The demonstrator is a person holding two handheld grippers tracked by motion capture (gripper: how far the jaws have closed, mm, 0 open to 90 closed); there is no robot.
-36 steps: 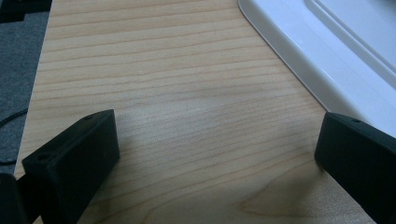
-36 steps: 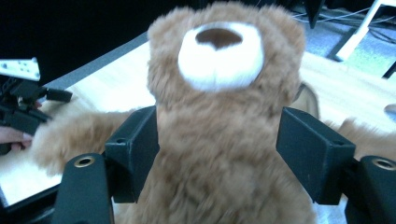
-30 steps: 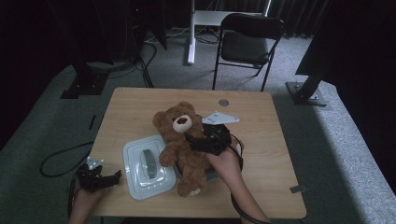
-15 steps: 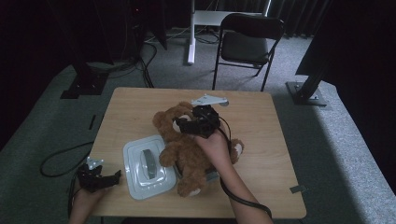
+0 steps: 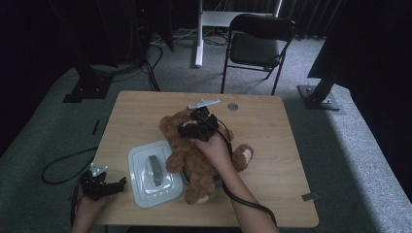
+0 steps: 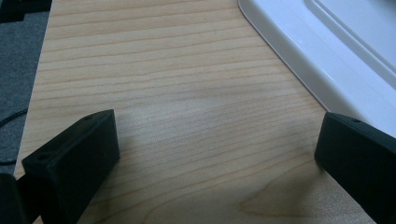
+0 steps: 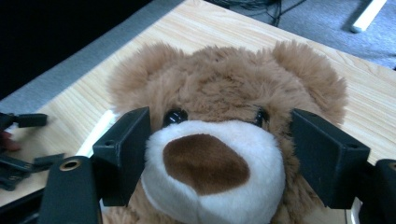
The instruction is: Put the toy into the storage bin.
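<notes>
So the right claw (image 7: 219, 158) is sitting at the teddy bear's (image 5: 206, 155) face, jaws spread wide on either side of the white snout. One jaw looks like it brushes the fur, but nothing's pinched. The bear lies on its back around the middle of the counter (image 5: 272, 145), head toward the far edge. Right next to it, toward the near left corner, there's a white lid (image 5: 150, 172) lying flat. The left claw (image 5: 103, 183) rests at the near left edge, jaws apart over bare wood, holding nothing.
</notes>
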